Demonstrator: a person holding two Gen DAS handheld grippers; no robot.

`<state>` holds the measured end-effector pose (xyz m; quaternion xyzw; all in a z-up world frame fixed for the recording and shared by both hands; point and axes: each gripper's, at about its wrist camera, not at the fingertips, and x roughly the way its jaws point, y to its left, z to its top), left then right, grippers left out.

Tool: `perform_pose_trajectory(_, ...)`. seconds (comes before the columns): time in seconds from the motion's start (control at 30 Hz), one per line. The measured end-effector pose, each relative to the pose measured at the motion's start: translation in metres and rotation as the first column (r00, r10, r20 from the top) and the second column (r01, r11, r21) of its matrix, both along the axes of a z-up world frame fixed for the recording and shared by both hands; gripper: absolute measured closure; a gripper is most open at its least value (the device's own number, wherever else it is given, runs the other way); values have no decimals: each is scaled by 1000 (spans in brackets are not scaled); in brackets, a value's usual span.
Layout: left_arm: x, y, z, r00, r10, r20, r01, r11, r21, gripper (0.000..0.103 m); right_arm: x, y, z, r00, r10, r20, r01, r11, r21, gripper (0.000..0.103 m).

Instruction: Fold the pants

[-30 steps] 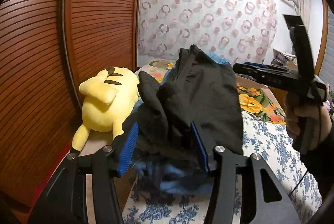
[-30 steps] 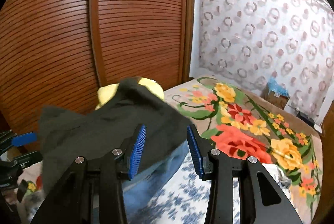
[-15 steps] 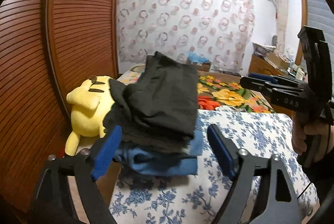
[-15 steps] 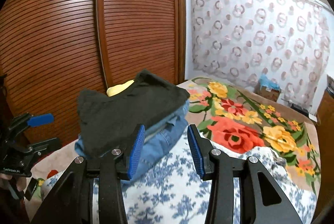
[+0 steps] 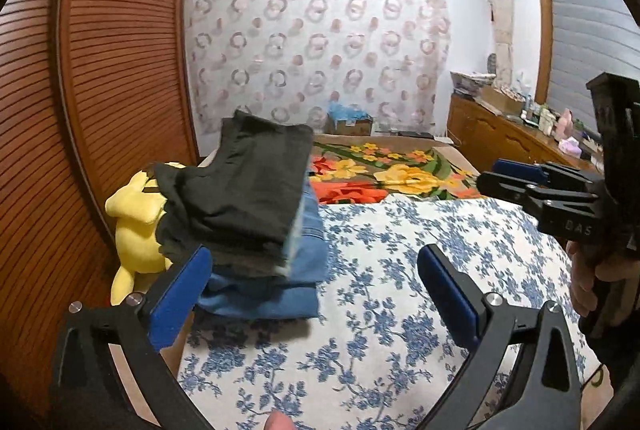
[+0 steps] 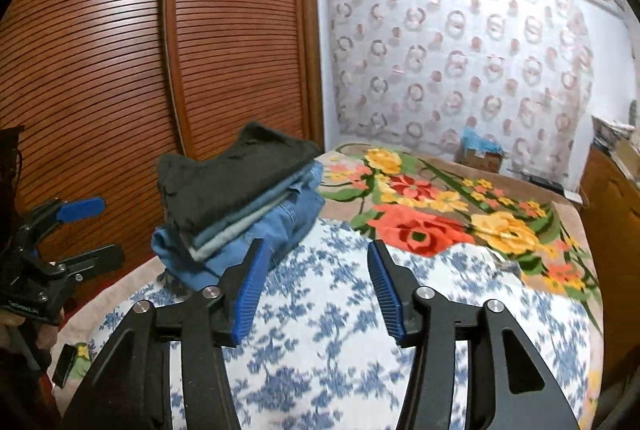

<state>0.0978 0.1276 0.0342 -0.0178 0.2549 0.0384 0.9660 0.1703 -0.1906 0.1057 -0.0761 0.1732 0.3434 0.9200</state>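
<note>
Folded black pants (image 5: 244, 185) sit atop the clothes stack (image 6: 240, 213) left of centre, looks finished; left gripper (image 5: 316, 282) just opened wide, right gripper (image 6: 316, 282) opening partway, both empty.

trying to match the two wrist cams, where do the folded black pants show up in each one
Left wrist: the folded black pants sit left of centre, on top of the stack of folded clothes, above the left gripper's left finger.
Right wrist: the pants are left of centre, topping the same stack, up and left of the right gripper.
Shared landmark: the floral blanket just right of the stack.
</note>
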Motion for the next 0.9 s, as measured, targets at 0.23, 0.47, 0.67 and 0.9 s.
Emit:
perform_pose_trajectory(0.23, 4, -31, -10, 998, -55, -28, 55, 998, -11, 0, -35, -27, -10, 993, -114, -31, 115, 993, 14, 40)
perform_pose_trajectory(0.47, 3, -64, -17, 993, -112, -46, 111, 994, -13, 0, -73, -38, -10, 970, -242, -28, 243, 970, 19, 26)
perform_pose_trajectory(0.67, -8, -86, -22, 989, -140, -55, 139, 990, -22, 0, -109, -45, -10, 944, -331, -18, 331, 943, 31, 22)
perform_pose_trajectory(0.9, -25, -103, -17, 989, -143, -45, 142, 989, -31, 0, -141, -38, -12, 926, -378, -11, 378, 925, 42, 22)
